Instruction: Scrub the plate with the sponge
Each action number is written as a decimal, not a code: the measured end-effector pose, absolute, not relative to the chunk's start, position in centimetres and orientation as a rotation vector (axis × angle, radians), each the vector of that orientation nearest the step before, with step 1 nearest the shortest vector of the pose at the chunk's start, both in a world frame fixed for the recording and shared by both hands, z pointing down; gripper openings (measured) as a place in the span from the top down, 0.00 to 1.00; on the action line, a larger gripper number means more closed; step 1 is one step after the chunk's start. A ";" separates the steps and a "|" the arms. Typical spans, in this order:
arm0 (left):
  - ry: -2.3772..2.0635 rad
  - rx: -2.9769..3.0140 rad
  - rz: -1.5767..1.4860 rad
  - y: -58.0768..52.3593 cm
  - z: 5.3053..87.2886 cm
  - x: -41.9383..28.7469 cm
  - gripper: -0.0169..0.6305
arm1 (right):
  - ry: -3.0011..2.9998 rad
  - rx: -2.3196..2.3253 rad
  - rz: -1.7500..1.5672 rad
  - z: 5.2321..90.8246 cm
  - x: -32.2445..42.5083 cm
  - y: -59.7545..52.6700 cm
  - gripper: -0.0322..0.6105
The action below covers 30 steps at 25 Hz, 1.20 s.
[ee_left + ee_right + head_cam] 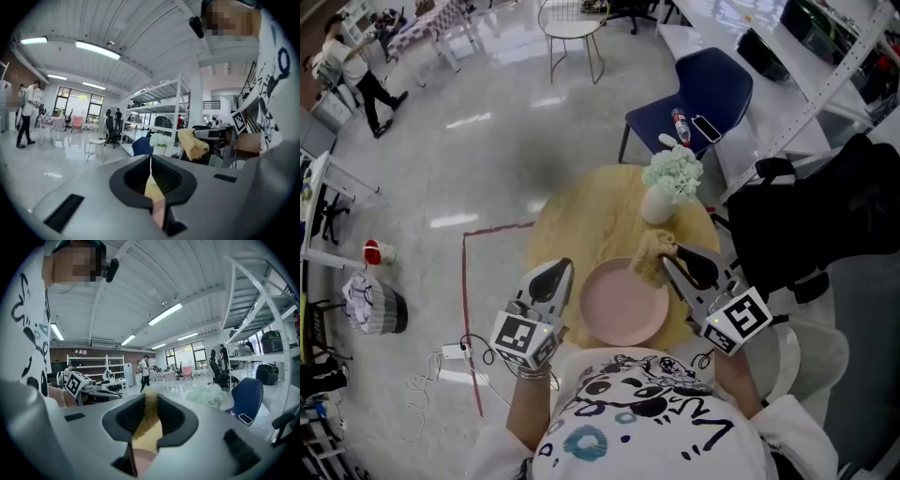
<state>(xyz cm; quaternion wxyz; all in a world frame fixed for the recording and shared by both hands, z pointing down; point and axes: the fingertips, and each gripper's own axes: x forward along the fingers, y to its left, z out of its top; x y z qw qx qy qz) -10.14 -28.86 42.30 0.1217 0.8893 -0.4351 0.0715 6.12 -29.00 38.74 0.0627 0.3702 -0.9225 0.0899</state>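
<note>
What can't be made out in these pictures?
Whether the sponge touches the plate: the head view looks steeply down, so any gap is unreadable.
Most of the plate in the right gripper view: the right gripper itself covers it.
The small items on the blue chair, head view: too small to name.

Pink round plate flat on wooden table; tan sponge clamped in right tool, over plate's far rim.
</note>
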 end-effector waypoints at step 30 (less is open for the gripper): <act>-1.097 2.992 -0.009 -25.1 31.3 -5.5 0.95 | -3.136 1.073 -0.154 28.7 7.6 -24.0 0.81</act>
